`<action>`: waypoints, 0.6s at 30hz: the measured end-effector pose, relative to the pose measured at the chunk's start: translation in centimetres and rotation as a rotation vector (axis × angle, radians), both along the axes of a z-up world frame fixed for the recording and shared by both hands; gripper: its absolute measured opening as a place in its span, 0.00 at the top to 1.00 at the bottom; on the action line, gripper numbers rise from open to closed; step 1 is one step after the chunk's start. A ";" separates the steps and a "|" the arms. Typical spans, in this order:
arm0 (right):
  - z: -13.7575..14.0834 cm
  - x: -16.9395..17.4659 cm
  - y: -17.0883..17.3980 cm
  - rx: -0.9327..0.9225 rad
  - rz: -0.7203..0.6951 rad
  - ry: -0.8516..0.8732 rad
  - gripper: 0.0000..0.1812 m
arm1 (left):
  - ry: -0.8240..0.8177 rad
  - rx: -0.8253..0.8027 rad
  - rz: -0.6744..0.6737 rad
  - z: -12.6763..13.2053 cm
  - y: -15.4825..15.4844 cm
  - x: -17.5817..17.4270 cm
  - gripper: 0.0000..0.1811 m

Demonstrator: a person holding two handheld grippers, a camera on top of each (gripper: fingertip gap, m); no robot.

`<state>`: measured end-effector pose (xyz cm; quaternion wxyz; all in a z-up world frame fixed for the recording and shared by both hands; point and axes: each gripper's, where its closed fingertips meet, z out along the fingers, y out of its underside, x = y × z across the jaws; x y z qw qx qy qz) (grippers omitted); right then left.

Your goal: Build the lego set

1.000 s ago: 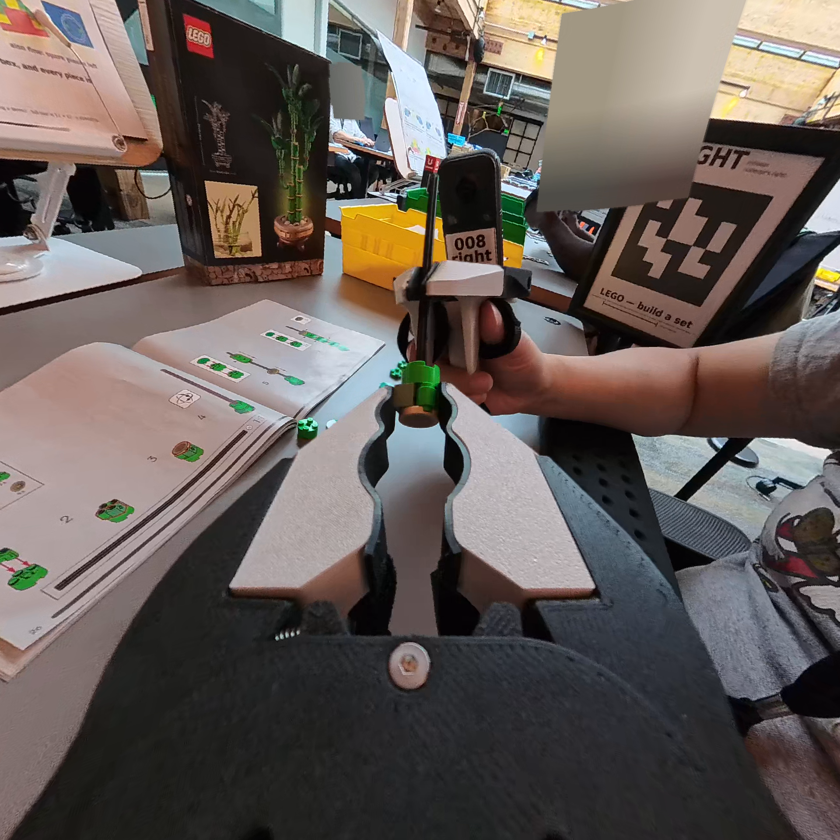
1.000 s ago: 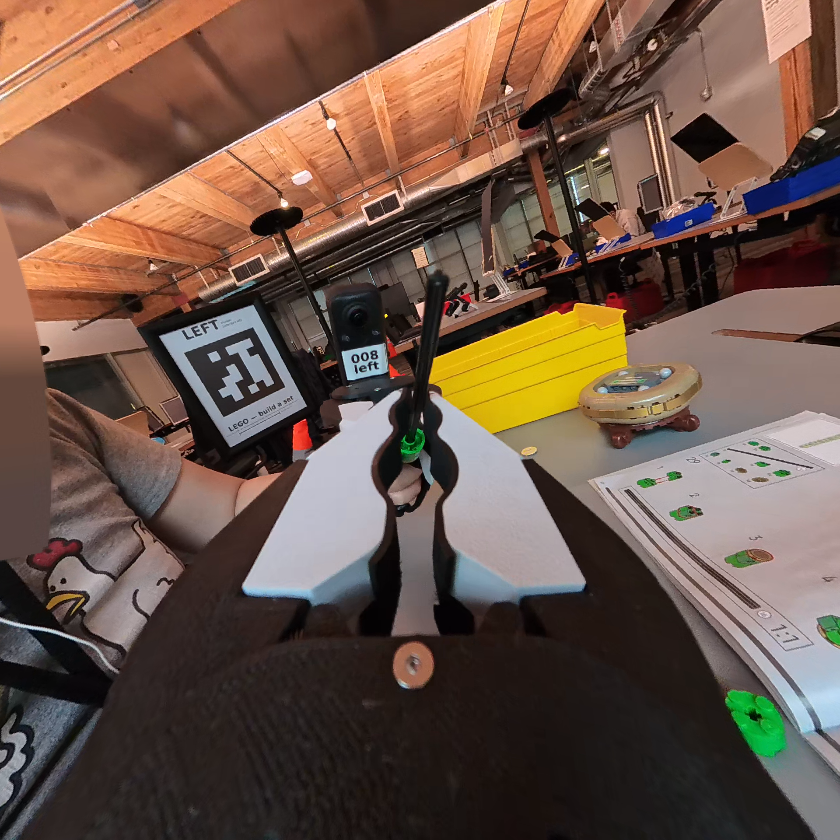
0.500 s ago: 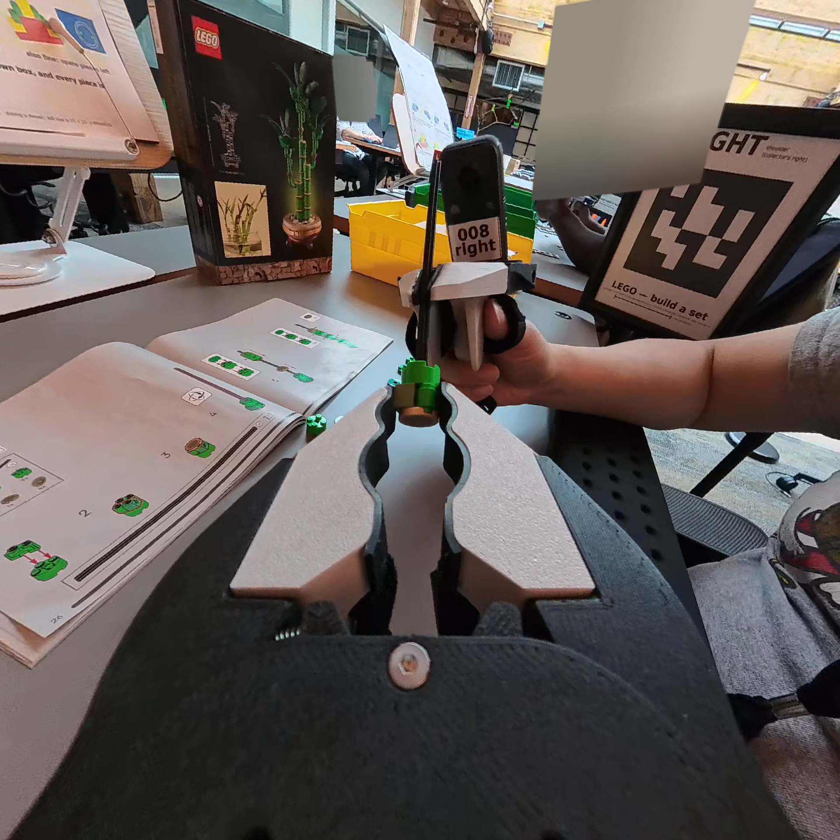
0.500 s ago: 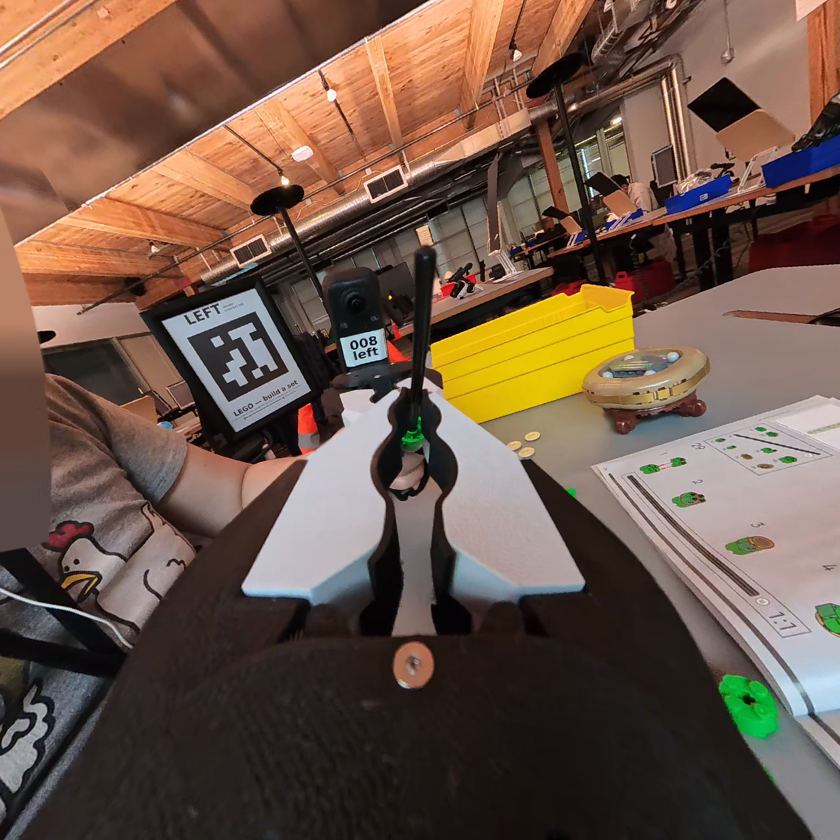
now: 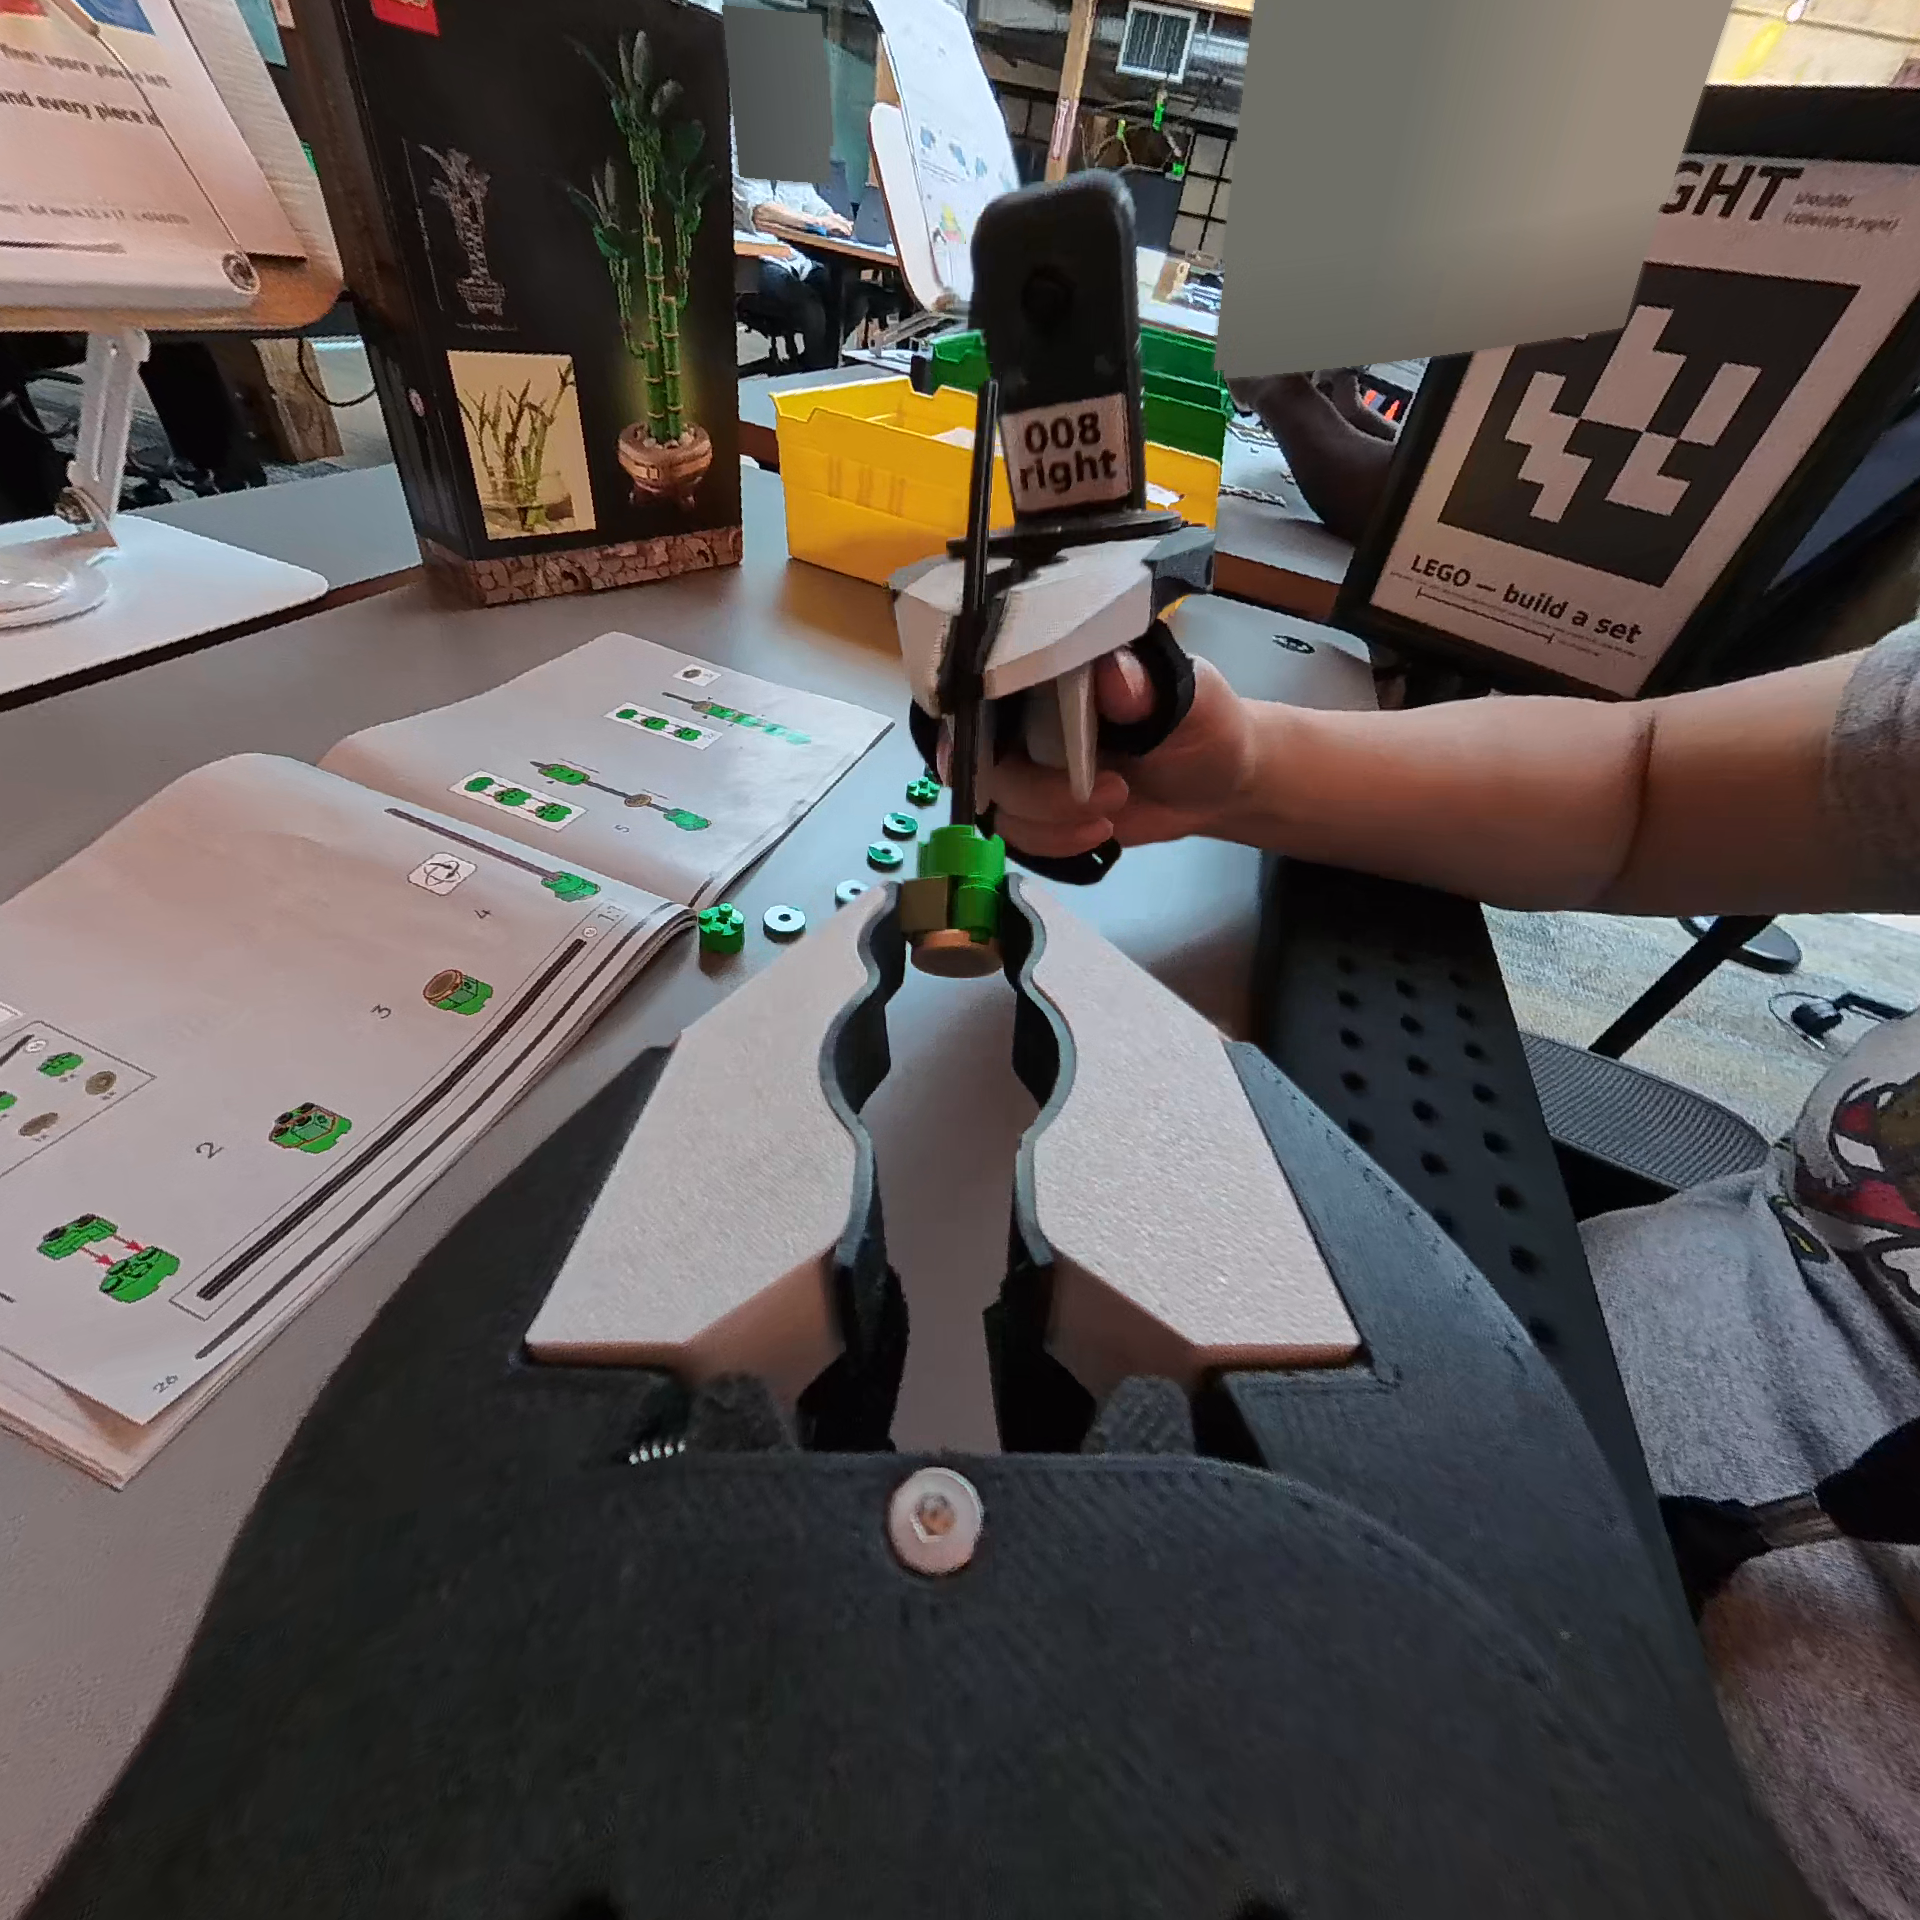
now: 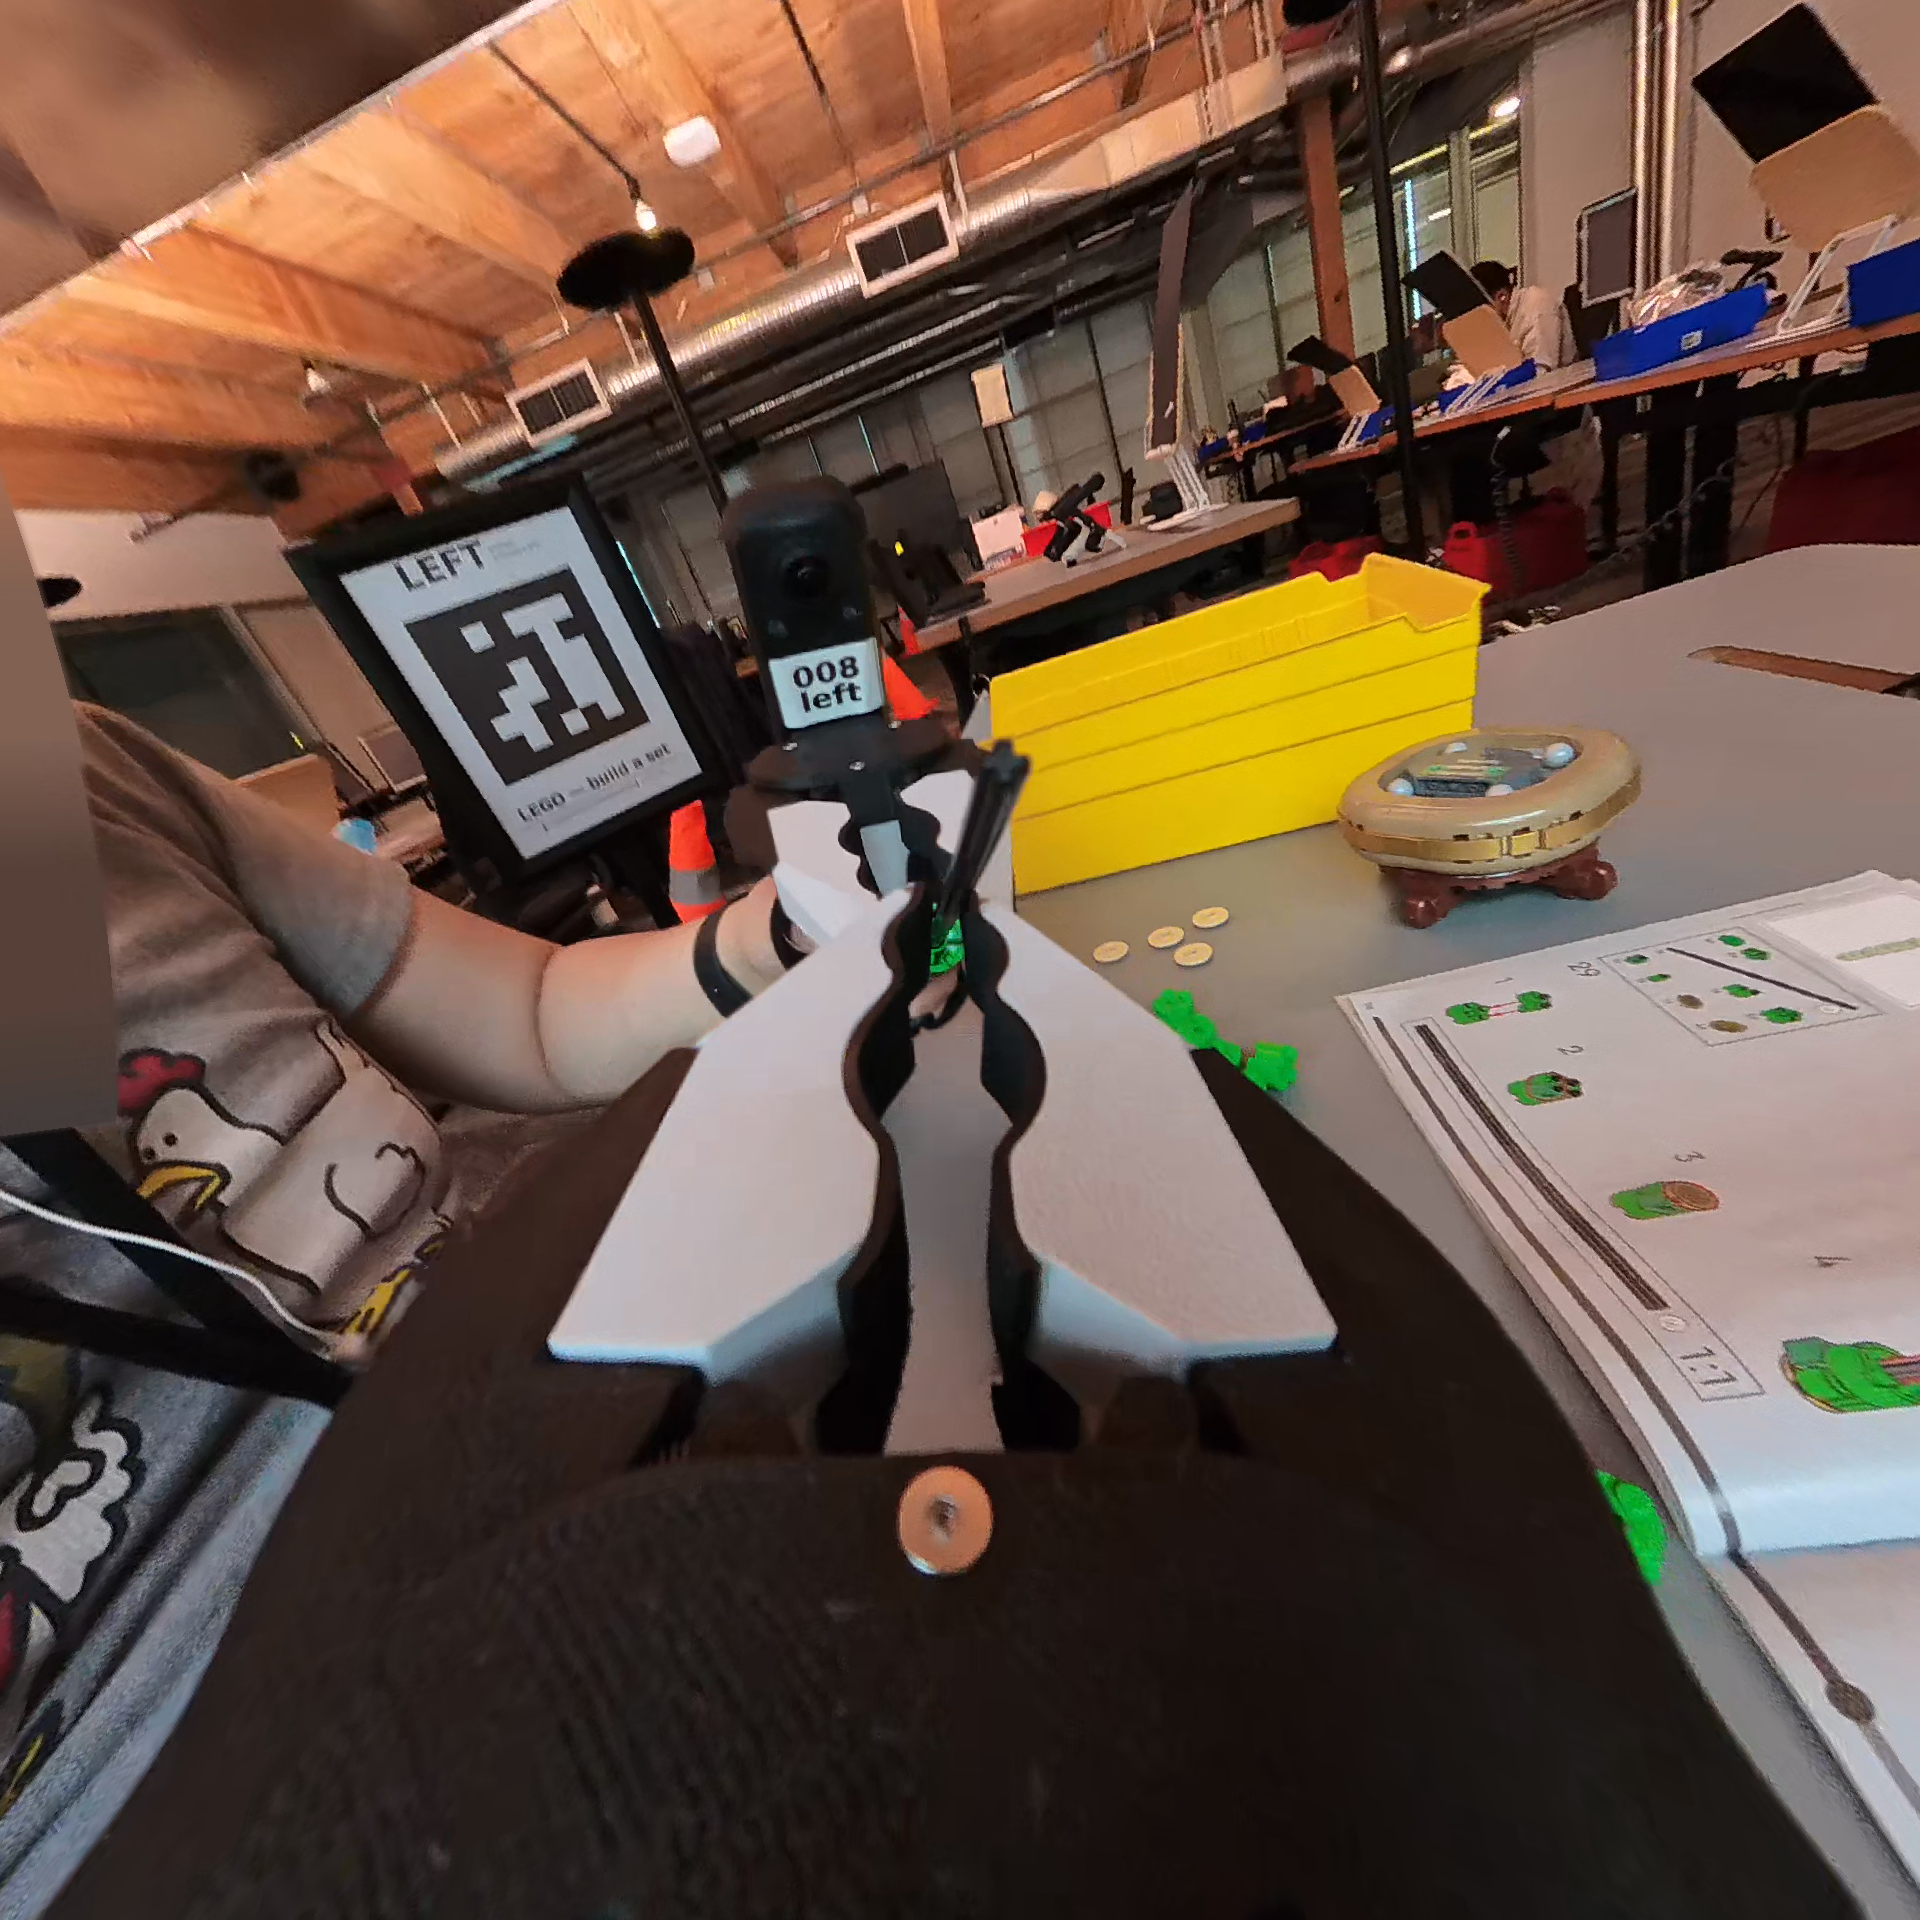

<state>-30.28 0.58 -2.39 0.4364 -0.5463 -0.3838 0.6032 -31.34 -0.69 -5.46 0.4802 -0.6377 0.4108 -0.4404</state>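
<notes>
Closest in the left wrist view, the left gripper [image 5: 954, 925] has its tips clamped on a small green-and-tan lego stack [image 5: 958, 896], tan round end facing the camera, held above the grey table [image 5: 1143, 914]. A thin black rod [image 5: 971, 613] rises out of the stack's green top; its long axis runs nearly straight up, leaning slightly away, and it passes between the tips of the right gripper [image 5: 982, 634], which closes around it higher up. In the right wrist view the same rod [image 6: 977, 831] sticks up and to the right out of that gripper's [image 6: 951, 920] closed tips, with a bit of green showing just below.

Just left of the stack lie a loose green round brick [image 5: 720, 928] and a row of small flat rings [image 5: 885, 854] on the tabletop. Beside them the instruction booklet [image 5: 312, 987] lies open. Farther back stand a yellow bin [image 5: 862, 478] and the dark set box [image 5: 540, 291] picturing a bamboo plant. The right wrist view also shows a tan pot base [image 6: 1488, 805] on brown feet and several tan round tiles [image 6: 1164, 940] on the table.
</notes>
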 end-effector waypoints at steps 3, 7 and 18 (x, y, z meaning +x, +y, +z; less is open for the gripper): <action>-0.3 0.0 0.0 -0.006 0.011 -0.020 0.98 | 0.014 -0.008 -0.005 -0.4 0.0 0.0 0.91; -0.7 0.0 0.0 -0.022 0.014 -0.039 0.99 | 0.040 0.003 0.005 -0.7 0.1 0.0 0.92; 0.9 2.3 1.3 0.020 -0.068 -0.057 0.99 | 0.047 0.043 0.047 -0.7 0.4 0.0 0.70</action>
